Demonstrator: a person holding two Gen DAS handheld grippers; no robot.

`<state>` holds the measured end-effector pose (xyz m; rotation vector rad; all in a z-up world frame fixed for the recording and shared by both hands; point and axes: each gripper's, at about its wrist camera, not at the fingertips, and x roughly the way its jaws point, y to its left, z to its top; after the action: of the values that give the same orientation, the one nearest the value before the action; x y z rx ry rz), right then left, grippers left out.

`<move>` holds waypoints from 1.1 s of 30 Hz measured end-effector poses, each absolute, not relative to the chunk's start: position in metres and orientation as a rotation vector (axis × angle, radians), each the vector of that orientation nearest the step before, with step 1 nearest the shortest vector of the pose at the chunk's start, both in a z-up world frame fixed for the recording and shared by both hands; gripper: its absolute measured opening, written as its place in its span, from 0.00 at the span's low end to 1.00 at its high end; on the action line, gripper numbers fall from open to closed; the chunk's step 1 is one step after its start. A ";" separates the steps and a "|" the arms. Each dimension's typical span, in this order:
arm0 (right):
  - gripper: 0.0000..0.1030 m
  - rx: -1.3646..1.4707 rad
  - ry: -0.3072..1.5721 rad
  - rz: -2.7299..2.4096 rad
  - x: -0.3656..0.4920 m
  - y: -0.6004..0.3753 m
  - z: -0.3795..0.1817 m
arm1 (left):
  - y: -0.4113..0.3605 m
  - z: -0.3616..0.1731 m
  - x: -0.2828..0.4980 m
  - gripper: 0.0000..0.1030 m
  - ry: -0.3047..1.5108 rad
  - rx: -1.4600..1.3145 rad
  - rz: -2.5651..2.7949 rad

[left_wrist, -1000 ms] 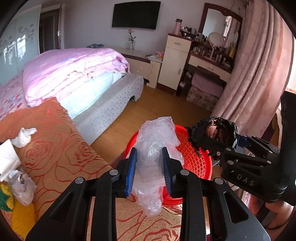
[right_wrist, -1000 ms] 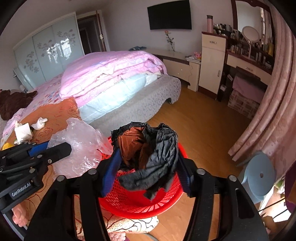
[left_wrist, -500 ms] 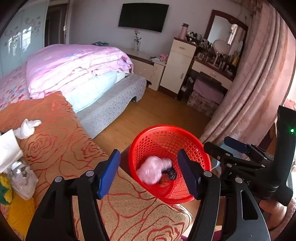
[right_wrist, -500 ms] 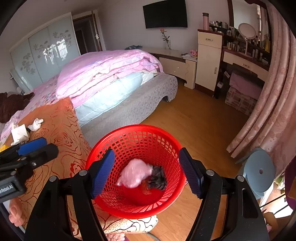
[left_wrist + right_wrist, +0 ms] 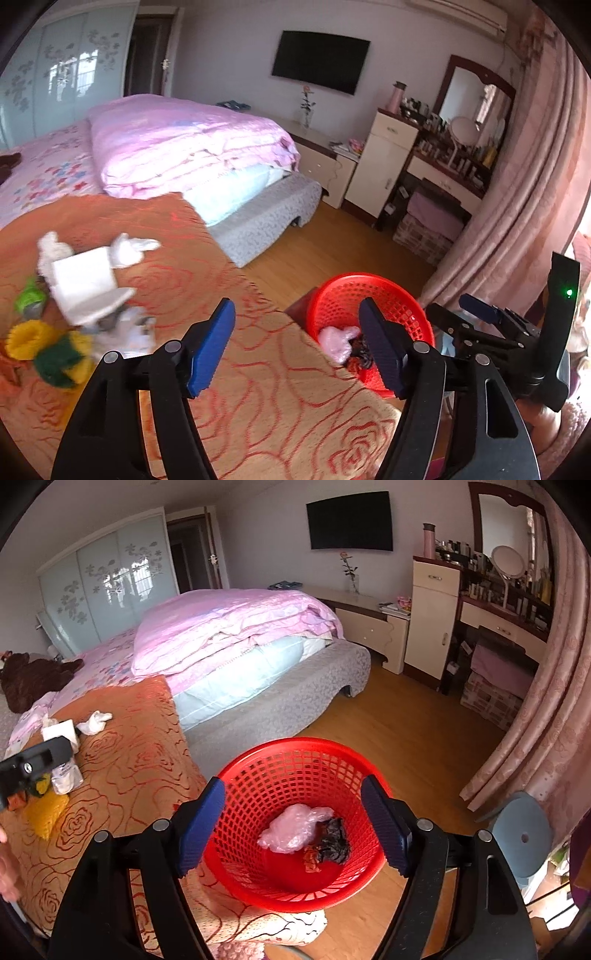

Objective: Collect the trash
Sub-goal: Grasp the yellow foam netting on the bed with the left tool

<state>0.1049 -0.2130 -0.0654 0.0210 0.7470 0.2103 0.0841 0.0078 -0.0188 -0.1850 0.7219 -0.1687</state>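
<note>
Trash: left wrist view, clear plastic bag (image 5: 338,341) in red basket (image 5: 402,310); white tissues (image 5: 129,249) on orange blanket (image 5: 258,387). Your left hand-held gripper (image 5: 297,345), jaws just opening, holds nothing. Right wrist view: black wrapper (image 5: 332,840) beside bag; your right hand-held gripper (image 5: 291,829), also just opening, empty above basket.

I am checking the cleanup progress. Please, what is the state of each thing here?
Left gripper: open, empty.
Right gripper: open, empty.
Red basket: upright, holds two bags.
Clear plastic bag: crumpled, in basket.
Black bag: crumpled, in basket.
Tissues: on orange blanket, uncollected.
</note>
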 end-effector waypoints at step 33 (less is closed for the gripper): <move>0.72 -0.035 0.784 0.283 0.095 -0.179 -0.076 | 0.113 -0.079 0.038 0.40 0.835 -0.211 0.056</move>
<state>0.0952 -0.1795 -0.0760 -0.0349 0.7842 0.2829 0.0382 0.1126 -0.0793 -0.2112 0.8354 0.0563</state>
